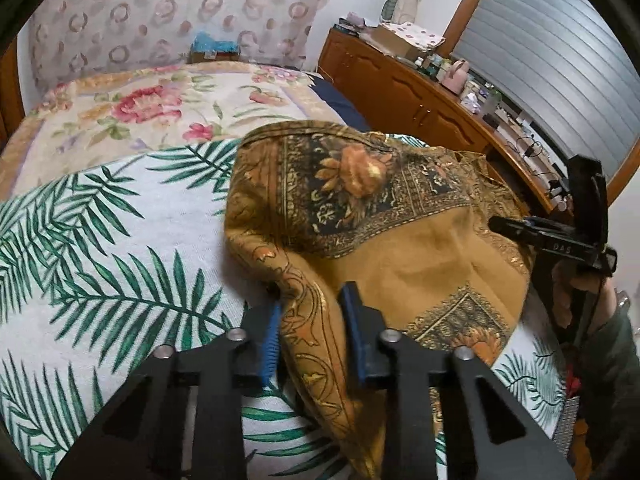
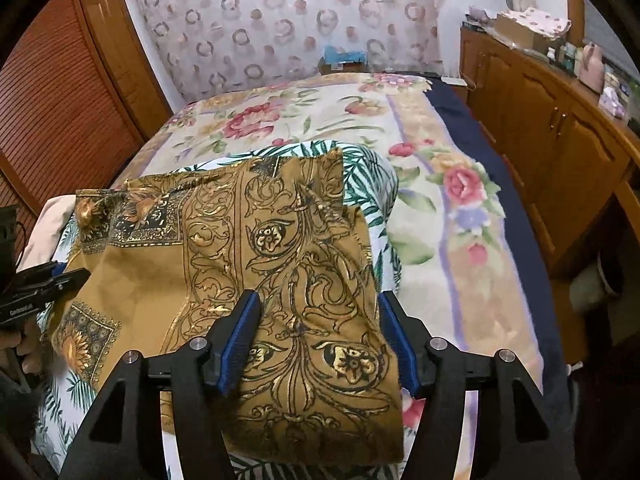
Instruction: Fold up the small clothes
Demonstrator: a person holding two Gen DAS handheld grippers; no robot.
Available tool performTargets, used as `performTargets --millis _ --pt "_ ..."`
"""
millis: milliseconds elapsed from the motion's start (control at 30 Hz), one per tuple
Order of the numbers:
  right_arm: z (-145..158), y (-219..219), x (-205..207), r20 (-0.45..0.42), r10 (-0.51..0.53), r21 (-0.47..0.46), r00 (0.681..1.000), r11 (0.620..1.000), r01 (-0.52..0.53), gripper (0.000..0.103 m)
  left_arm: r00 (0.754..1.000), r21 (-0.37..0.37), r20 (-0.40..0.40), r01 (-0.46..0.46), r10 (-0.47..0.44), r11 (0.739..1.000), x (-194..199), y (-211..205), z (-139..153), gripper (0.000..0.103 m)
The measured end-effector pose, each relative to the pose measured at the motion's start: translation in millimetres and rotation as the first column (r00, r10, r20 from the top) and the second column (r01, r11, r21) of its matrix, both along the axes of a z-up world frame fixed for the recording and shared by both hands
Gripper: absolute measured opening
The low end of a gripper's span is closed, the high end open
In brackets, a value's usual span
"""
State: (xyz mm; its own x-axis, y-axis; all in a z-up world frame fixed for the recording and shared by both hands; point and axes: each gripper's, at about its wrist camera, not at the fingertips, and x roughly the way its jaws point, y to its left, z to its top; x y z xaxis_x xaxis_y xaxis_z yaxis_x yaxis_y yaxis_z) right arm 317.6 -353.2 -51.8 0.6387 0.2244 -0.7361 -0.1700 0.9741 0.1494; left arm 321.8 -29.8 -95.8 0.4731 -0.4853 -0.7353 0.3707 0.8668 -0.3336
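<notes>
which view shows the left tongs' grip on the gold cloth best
The left wrist view: the left tongs appear close up, closing on a raised fold of the gold cloth. The right wrist view shows only their dark tips at the cloth's left edge, grip hidden.

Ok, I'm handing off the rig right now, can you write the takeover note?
Left gripper: pinching a raised fold at the near edge of the mustard patterned cloth.
Right gripper: open, the cloth's other end lying between its fingers, not pinched.
Cloth lies rumpled on the palm-leaf sheet on the bed.
Done: no neat fold yet.
Left: grip the right end, fold, smooth flat.
</notes>
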Motion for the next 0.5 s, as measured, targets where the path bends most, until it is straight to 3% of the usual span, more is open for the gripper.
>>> performTargets --millis 67,100,167,233,333,500 --pt "-1 -1 0 0.004 0.020 0.007 1.000 1.000 -0.020 0.057 1.000 -0.010 0.006 0.009 -0.009 1.000 -2 -1 4 0.017" --pt "-3 0 0 -0.004 0.043 0.026 0.999 0.999 -0.043 0.045 1.000 -0.017 0.010 0.014 -0.013 1.000 -3 -2 6 0.015" --pt "-3 -1 -1 -0.005 0.059 0.032 0.998 0.998 -0.059 0.036 0.999 -0.033 0.027 0.023 -0.023 0.999 -5 -2 13 0.012" --pt "-2 -1 -3 0.007 0.079 0.029 0.997 0.996 -0.079 0.019 0.998 -0.044 0.056 0.042 -0.039 0.998 -11 -4 20 0.011" --pt "2 -2 -9 0.039 0.089 0.016 0.995 0.996 -0.090 0.013 0.994 -0.075 0.102 0.051 -0.043 0.996 -20 -2 35 0.010" --pt "19 14 -26 0.118 0.113 -0.041 0.986 0.993 -0.109 0.011 0.982 -0.114 0.180 0.074 -0.053 0.991 -42 7 66 0.010"
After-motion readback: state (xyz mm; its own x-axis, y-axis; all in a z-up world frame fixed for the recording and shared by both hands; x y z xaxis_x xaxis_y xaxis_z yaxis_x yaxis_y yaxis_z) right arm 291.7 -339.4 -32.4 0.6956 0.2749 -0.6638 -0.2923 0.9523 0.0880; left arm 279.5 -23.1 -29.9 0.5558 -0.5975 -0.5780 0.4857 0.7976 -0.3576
